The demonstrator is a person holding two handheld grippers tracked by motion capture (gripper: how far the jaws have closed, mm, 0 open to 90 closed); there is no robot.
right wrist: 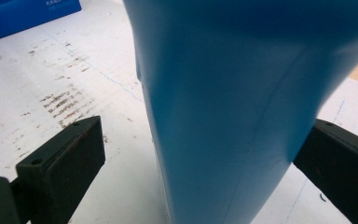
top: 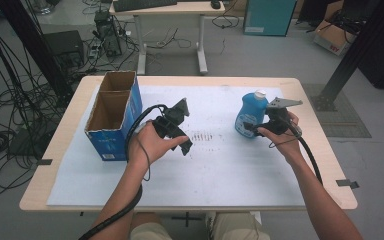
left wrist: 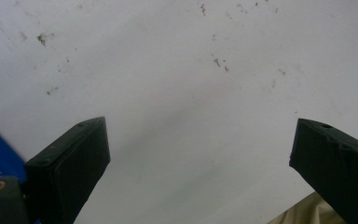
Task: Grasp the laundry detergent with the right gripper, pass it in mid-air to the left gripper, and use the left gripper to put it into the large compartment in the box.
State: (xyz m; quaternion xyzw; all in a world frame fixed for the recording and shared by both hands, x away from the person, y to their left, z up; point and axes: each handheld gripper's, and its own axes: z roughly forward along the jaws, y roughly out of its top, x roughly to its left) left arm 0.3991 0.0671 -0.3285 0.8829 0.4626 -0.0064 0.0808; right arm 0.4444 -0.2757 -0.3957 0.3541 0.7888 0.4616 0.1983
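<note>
While my right claw (top: 254, 128) sits around the bottle (top: 250, 114), its jaws are wide apart: the right one touches the blue wall, the left one stands clear of it, so I grip nothing yet. The bottle stands upright on the white mat (top: 230, 170), right of centre, cap (top: 260, 93) on top. To do this well, I'd centre the body between the jaws, close low and square on the flat sides, and squeeze gently, since the plastic probably gives. My left claw (top: 180, 131) hangs open and empty over the mat, beside the box (top: 114, 125); I'd keep it clear.
</note>
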